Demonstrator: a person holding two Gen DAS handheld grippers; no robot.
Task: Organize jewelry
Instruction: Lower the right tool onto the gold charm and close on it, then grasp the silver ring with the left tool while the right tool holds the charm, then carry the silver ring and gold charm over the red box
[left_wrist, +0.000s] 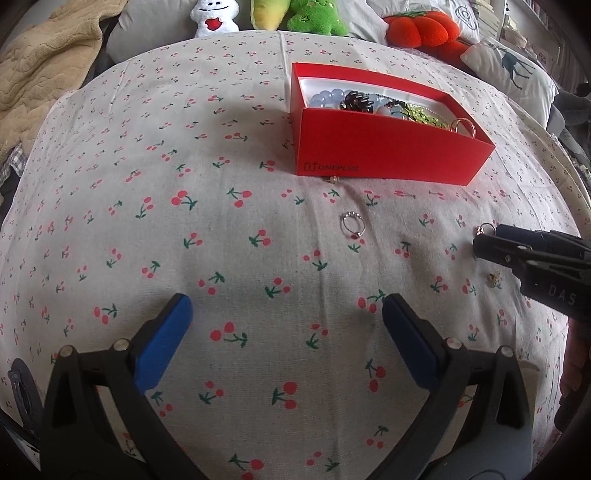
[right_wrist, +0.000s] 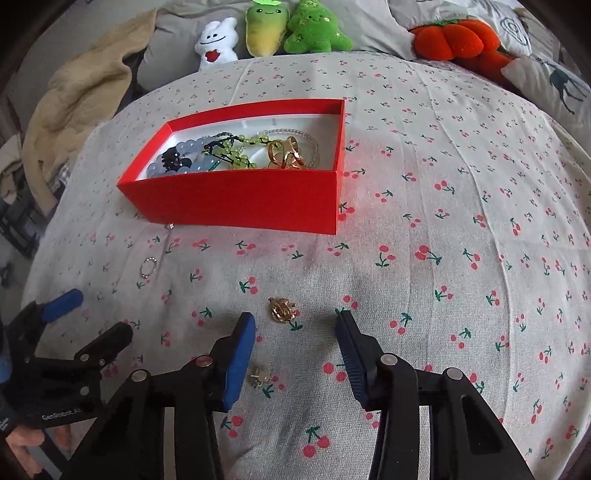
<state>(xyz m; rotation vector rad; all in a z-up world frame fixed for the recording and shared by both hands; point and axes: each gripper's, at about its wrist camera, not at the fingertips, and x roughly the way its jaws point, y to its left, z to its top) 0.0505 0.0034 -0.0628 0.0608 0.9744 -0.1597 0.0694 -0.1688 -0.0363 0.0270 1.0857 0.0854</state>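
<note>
key relation: the gold charm (right_wrist: 282, 309) lies on the bed just ahead of the right gripper (right_wrist: 295, 325), slightly toward its left pad, in the lower middle of the right wrist view; a straight push forward would likely bracket it.
nearer hand: the right one, by my reading; the left gripper (left_wrist: 286, 314) sits well apart from that piece.
right jaws: parted, nothing between them.
left jaws: spread wide, empty, low in the left wrist view.
second small piece: a pale gold earring (right_wrist: 258, 376) lies touching or just beside the right gripper's left blue pad, behind its tip.
silver ring (left_wrist: 352, 225): thin beaded band with a tiny red stone, lying flat, centre of the left wrist view, ahead of the left gripper and right of its midline.
red box (right_wrist: 240, 199): stiff card, rectangular, open top, white inside, long axis running across the upper left of the right wrist view; holds blue, green and dark beads and gold rings.
stud (right_wrist: 170, 226): tiny, touching the box's near wall.
bedsheet (left_wrist: 147, 184): soft woven cloth with cherry print, slightly creased.
progress: judged partly done, loose pieces left outside.
</note>
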